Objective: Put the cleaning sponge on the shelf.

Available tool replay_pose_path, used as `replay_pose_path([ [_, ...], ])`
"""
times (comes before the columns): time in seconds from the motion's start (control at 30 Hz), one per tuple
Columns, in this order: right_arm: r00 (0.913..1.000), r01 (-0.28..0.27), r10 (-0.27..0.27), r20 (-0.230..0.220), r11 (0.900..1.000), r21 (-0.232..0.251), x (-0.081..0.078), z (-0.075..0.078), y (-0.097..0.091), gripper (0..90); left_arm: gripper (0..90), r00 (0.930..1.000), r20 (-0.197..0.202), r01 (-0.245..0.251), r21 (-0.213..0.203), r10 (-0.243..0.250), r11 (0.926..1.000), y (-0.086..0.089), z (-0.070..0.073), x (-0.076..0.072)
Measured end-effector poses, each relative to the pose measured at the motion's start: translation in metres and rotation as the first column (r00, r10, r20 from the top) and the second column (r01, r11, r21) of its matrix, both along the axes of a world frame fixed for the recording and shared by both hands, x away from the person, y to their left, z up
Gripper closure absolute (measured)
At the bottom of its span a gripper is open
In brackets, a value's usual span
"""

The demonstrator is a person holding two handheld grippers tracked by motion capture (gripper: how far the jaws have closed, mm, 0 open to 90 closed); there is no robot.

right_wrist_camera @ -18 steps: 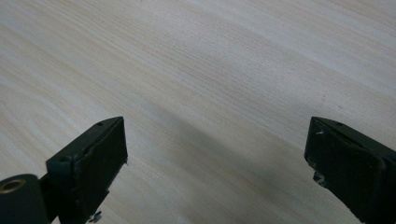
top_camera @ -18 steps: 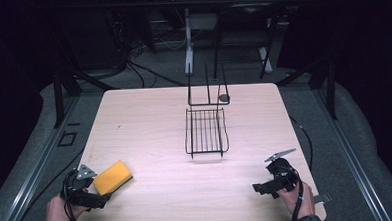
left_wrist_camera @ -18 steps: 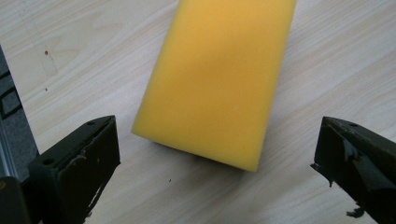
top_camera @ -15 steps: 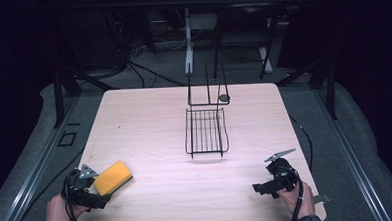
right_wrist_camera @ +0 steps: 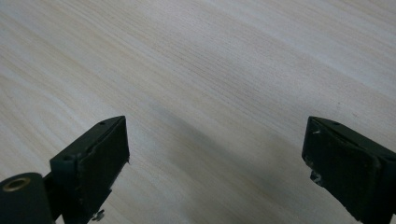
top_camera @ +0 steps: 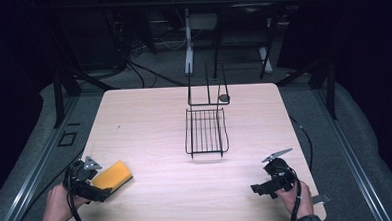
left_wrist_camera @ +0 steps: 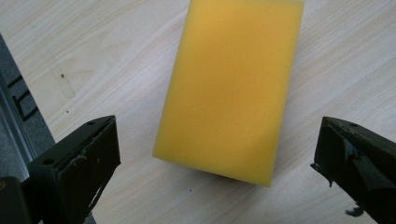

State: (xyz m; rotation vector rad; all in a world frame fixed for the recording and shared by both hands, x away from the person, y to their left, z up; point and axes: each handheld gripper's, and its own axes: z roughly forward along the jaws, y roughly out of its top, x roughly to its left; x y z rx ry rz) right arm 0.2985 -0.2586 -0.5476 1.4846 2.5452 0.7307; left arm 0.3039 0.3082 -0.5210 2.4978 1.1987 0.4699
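We see a pale wooden table (top_camera: 149,122) with a person's hands coming in from its near edge, each holding a hand-held gripper. The left hand-held gripper (top_camera: 95,191) sits at the near left corner of the table, and its jaws stand wide apart in the left gripper view, one at each lower corner. A yellow sponge (left_wrist_camera: 231,88) lies flat on the table just ahead of that hand-held gripper, its near end reaching down between the two jaws but touching neither; wood shows on both sides of it. In the high view the same sponge (top_camera: 112,174) lies just beyond the left hand-held gripper's tips, angled toward the table's middle. The right hand-held gripper (top_camera: 260,188) is at the near right, held in the right hand (top_camera: 297,200), well apart from the sponge. Its jaws are also spread wide in the right gripper view, with bare wood grain and a soft shadow between them. Farther out, ahead of both hand-held grippers and between their lines, a black wire rack (top_camera: 206,131) stands near the table's middle, with upright wires rising at its far end and a small dark round piece (top_camera: 224,97) beside them.
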Motion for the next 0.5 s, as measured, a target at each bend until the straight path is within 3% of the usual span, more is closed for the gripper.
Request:
replay_pose_path([
  [0.3, 0.9996, -0.026, 0.025, -0.013, 0.9996, -0.012, 0.0, -0.001, 0.002, 8.3, 0.2, 0.9993, -0.033, 0.018, 0.014, -0.017, 0.9997, 0.003, -0.01, 0.012],
  [0.5, 0.9997, -0.024, 0.023, -0.011, 0.9996, -0.015, 0.0, -0.001, 0.002, 8.4, 0.1, 0.9967, -0.076, 0.029, 0.032, -0.026, 0.9991, 0.003, -0.02, 0.018],
])
